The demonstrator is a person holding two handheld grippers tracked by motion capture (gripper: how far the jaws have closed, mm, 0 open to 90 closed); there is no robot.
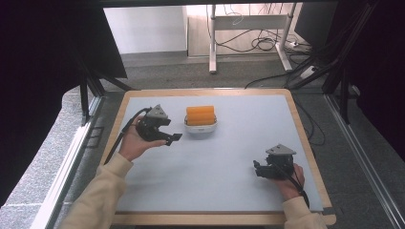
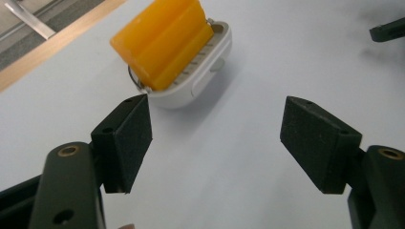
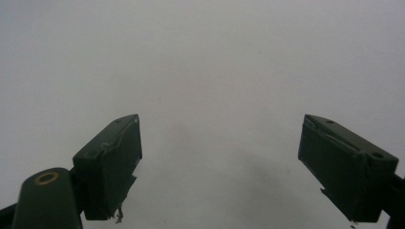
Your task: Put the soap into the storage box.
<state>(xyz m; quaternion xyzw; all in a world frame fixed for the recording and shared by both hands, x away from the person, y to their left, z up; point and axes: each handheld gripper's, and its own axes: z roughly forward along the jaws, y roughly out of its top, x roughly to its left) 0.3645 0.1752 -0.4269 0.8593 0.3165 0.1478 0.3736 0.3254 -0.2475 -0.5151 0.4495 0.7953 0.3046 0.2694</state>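
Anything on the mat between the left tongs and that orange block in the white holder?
Nothing: the left gripper view shows bare grey mat between the open left tongs and the orange block.

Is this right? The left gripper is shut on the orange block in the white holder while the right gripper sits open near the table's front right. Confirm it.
Not quite. The left gripper is open, not shut on the orange block: the left gripper view shows its jaws wide apart, short of the white holder. The rest holds: the right gripper is open, near the table's front right.
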